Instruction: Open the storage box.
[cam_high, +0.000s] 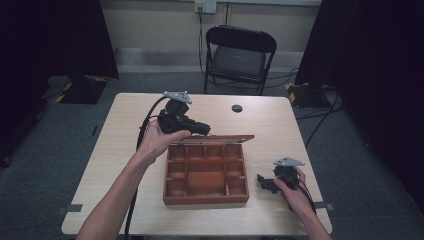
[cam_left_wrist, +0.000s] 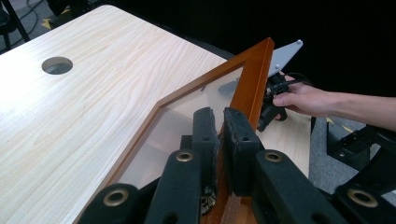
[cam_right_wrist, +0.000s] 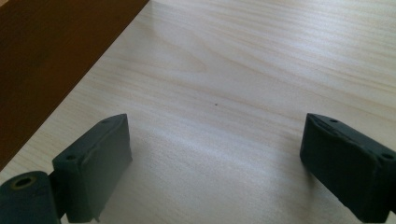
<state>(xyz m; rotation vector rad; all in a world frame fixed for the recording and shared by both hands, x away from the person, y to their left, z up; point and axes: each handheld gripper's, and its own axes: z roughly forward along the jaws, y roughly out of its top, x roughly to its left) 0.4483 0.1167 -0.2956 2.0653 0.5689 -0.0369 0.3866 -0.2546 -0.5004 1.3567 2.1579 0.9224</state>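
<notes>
The reddish-brown wooden compartment box (cam_high: 206, 175) sits mid-table, its hinged glass-paned lid (cam_left_wrist: 201, 100) raised at the far side. The left gripper (cam_left_wrist: 219, 135) pinches the lid's stiff wooden frame, the sensible hold: light, but fragile glass. The right gripper (cam_right_wrist: 215, 158) rests wide, empty, right of the box.

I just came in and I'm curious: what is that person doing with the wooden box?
A person holds a gripper in each hand at a table. The left gripper is shut on the wooden frame of the lid, which has a clear pane and stands open above the wooden box with its small compartments. The right gripper rests open on the table beside the box, holding nothing.
</notes>
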